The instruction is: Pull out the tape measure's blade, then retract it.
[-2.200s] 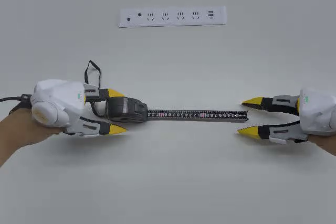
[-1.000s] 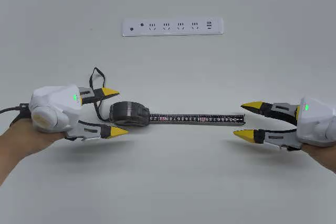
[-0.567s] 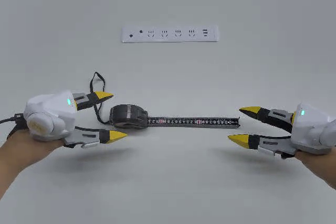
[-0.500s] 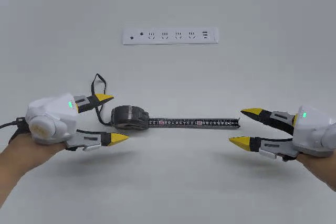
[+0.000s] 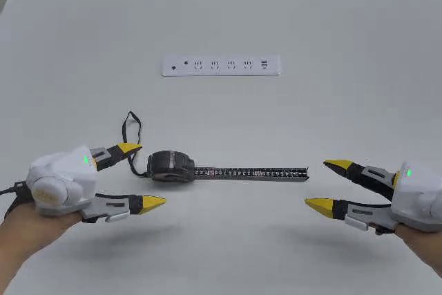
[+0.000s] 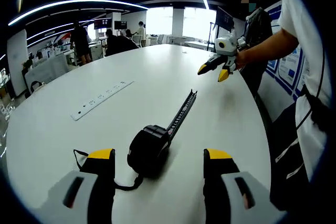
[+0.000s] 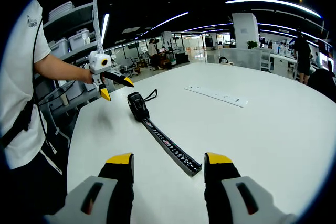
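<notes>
The left tool [image 5: 146, 175] is released, its jaws spread just short of the tape measure [image 5: 171, 165] and touching nothing. The right tool [image 5: 322, 184] is also released, near the tip of the blade [image 5: 250, 172], which lies extended on the desk [image 5: 221, 246]. To retract it well, the left tool should probably clamp the case squarely while the right guides the tip back slowly, so it doesn't whip.
</notes>
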Available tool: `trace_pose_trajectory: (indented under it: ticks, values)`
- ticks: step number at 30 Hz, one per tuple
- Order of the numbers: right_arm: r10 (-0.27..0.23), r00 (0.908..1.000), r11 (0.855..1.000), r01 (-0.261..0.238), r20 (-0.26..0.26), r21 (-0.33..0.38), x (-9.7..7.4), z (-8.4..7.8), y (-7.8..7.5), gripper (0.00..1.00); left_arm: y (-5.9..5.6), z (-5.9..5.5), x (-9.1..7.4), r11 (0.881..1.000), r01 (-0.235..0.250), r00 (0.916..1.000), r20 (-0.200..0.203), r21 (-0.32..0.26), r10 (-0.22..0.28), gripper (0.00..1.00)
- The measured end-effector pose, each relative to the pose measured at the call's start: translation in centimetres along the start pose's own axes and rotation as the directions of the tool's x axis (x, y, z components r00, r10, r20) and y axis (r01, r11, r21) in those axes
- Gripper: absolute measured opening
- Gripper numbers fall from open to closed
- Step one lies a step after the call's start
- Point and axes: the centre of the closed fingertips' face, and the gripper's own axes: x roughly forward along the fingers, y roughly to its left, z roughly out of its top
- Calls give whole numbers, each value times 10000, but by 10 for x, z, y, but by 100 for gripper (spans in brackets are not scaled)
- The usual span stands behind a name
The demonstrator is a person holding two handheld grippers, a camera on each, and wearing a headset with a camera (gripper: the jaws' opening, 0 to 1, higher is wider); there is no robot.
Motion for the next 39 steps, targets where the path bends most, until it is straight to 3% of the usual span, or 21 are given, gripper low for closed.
trace_pose_trajectory:
  ticks: [4, 10, 21, 32, 39]
  values:
    - [-282, 9996, 9995, 282, -8, 119, -10, -1, 1, 55, -2, -5, -9, 9995, -241, 9997, 17, -195, 242, 67]
    - [-522, 9986, 9984, 522, 13, 215, -26, -3, 9, 55, -13, 1, -24, 9972, -530, 9983, 221, -523, 543, 68]
    - [-1015, 9948, 9922, 1012, 4, 726, -48, -13, 20, 59, -33, 3, -50, 9927, -877, 9958, 183, -827, 895, 69]
    - [-1566, 9875, 9810, 1533, 189, 1190, -69, -24, 32, 65, -52, -8, -74, 9833, -1195, 9922, 194, -1374, 1233, 73]
    - [-1770, 9841, 9766, 1742, 115, 1259, -77, -32, 43, 66, -66, -12, -79, 9804, -1209, 9919, 197, -1555, 1255, 74]
